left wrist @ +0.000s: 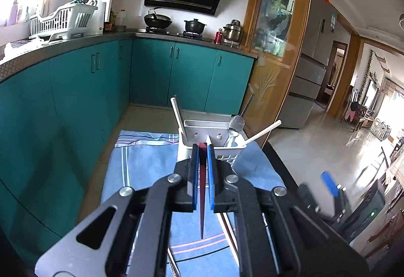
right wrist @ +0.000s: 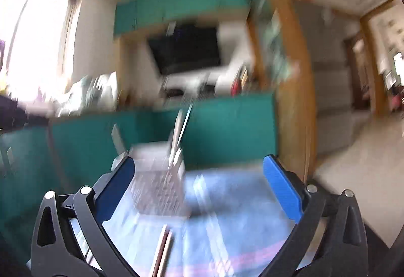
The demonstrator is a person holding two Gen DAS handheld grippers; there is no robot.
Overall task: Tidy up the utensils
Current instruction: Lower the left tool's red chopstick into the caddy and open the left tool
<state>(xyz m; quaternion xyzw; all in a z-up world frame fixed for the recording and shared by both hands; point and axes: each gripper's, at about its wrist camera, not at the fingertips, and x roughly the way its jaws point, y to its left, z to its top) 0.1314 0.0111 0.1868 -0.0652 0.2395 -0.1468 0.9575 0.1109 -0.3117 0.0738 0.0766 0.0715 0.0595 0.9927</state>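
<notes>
My left gripper [left wrist: 202,146] is shut on a dark red chopstick [left wrist: 202,201] that runs back between its blue pads, tip end toward the camera. Just beyond it stands a white slotted utensil caddy [left wrist: 227,157] holding a metal spoon [left wrist: 236,122] and white-handled utensils [left wrist: 262,134]. My right gripper [right wrist: 199,163] is open, with nothing between its fingers, and its view is blurred. The caddy [right wrist: 156,188] shows ahead of it to the left. A pair of brown chopsticks [right wrist: 162,249] lies on the cloth below it.
A blue striped cloth [left wrist: 141,163] covers the small table, whose dark edge [left wrist: 280,165] runs along the right. Teal cabinets [left wrist: 75,90] and a counter with a dish rack [left wrist: 60,19] stand left and behind. Tiled floor [left wrist: 315,140] opens to the right.
</notes>
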